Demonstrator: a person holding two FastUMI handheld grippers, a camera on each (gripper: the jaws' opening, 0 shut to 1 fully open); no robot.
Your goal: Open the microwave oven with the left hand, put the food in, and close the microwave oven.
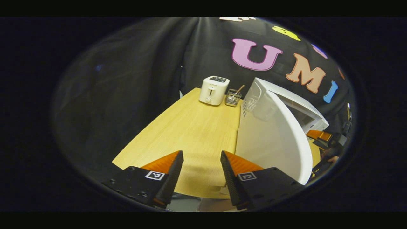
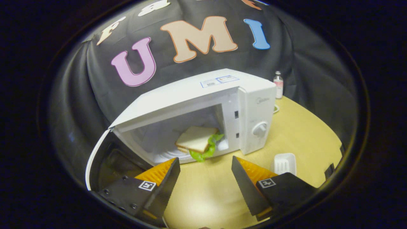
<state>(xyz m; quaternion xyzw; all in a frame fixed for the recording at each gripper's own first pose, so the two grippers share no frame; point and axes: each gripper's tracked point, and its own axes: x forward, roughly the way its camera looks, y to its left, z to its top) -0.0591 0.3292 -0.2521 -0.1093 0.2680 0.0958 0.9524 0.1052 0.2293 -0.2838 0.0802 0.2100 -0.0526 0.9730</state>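
The white microwave [image 2: 203, 92] stands on the wooden table with its door [image 2: 105, 159] swung open to the left. A sandwich [image 2: 197, 140] with green lettuce hanging out lies inside the cavity, near the front right. My right gripper [image 2: 205, 176] is open and empty, a short way in front of the opening. In the left gripper view the door's white outer face [image 1: 273, 140] stands just right of my left gripper [image 1: 202, 165], which is open and holds nothing. The right gripper [image 1: 321, 136] shows past the door's edge.
A white toaster [image 1: 213, 90] and a wire holder with utensils [image 1: 233, 97] stand at the far end of the table [image 1: 190, 127]. A small white dish [image 2: 284, 163] lies right of the microwave, and a bottle [image 2: 278, 84] stands behind it.
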